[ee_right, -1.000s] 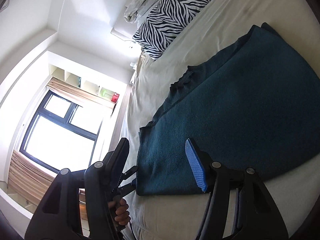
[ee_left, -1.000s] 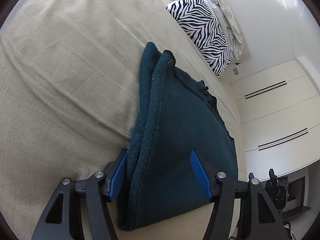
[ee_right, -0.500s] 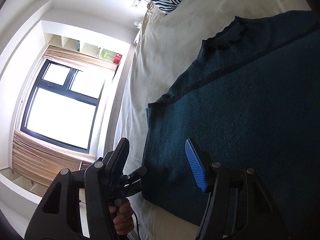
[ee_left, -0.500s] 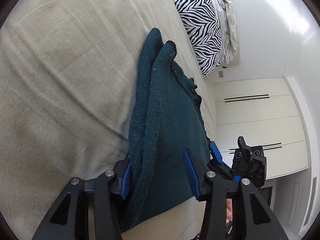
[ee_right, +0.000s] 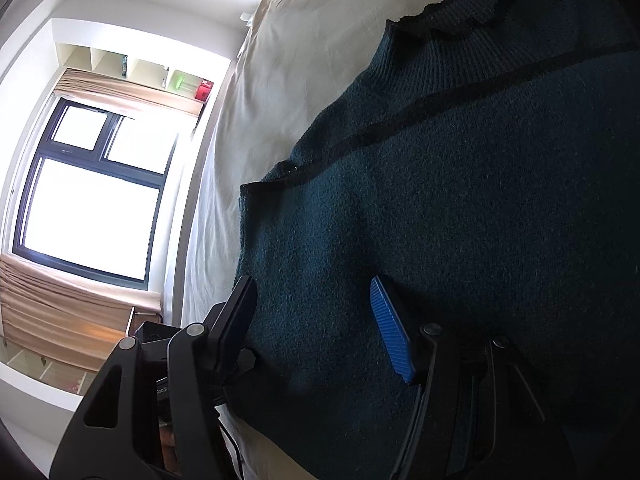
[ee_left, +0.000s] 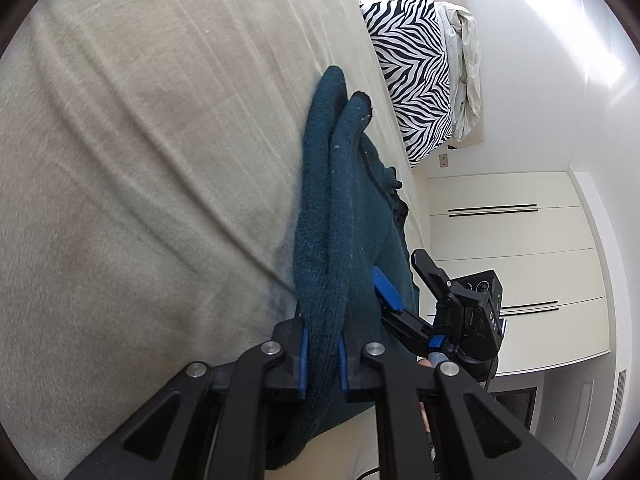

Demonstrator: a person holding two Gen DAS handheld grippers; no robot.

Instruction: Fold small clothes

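Observation:
A dark teal knitted sweater [ee_left: 340, 208] lies folded lengthwise on a beige bed sheet [ee_left: 140, 160]. My left gripper [ee_left: 322, 354] is shut on the sweater's thick folded near edge. In the right wrist view the sweater [ee_right: 460, 200] fills most of the frame, its collar at the top. My right gripper [ee_right: 316, 320] is open, its jaws straddling the sweater's near corner, with the blue pad [ee_right: 390, 328] lying over the fabric. The right gripper also shows in the left wrist view [ee_left: 404, 300], open at the sweater's other side.
A zebra-print pillow [ee_left: 412, 72] and a crumpled pale cloth [ee_left: 466, 68] lie at the head of the bed. White wardrobe doors [ee_left: 512, 260] stand beyond the bed's edge. A bright window [ee_right: 88, 200] and curtains are to the left in the right wrist view.
My left gripper has closed on the sweater's folded edge. My right gripper has moved in over the sweater's near corner and stayed open.

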